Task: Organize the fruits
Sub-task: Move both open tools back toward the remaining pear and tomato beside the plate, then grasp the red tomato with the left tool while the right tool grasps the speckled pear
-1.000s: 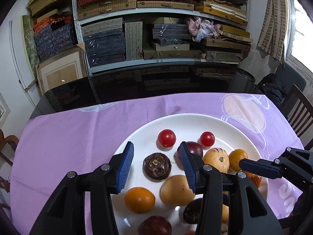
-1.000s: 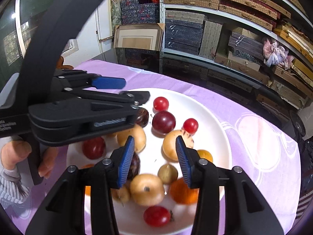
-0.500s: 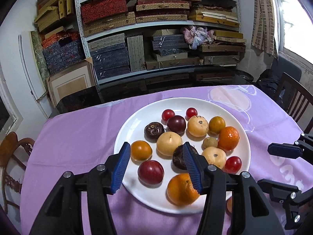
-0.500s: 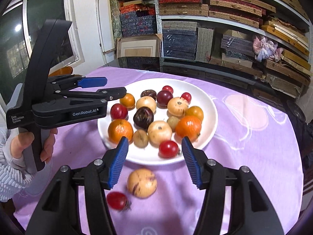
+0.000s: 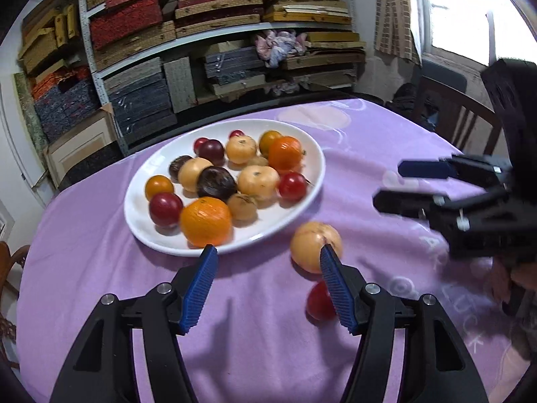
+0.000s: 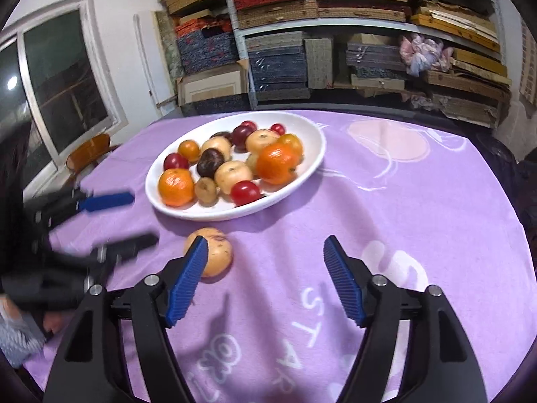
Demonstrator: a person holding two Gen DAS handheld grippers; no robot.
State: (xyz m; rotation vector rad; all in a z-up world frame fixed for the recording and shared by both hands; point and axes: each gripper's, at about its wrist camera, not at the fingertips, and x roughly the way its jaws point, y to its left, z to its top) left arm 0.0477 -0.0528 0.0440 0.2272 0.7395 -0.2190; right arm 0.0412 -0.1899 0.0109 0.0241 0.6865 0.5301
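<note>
A white plate [image 5: 302,201] [image 6: 312,168] on the purple cloth holds several fruits: oranges, red and dark plums, tan round fruits. A tan fruit [image 5: 310,245] [image 6: 216,252] lies on the cloth just in front of the plate. A small red fruit [image 5: 319,302] lies nearer still, partly behind my left gripper's right finger. My left gripper [image 5: 268,288] is open and empty, above the cloth short of the plate. My right gripper [image 6: 265,283] is open and empty, with the tan fruit beside its left finger. Each gripper shows in the other's view [image 5: 419,184] [image 6: 117,221].
Shelves stacked with boxes and mats [image 5: 218,50] [image 6: 335,33] stand behind the round table. A wooden chair [image 5: 453,110] is at the right, another chair [image 6: 89,154] at the left by a window [image 6: 60,87]. A cardboard box [image 6: 214,84] leans under the shelves.
Both grippers have pulled back and up from over the plate toward the table's near side. The two loose fruits on the cloth have come into view. Both stay open.
</note>
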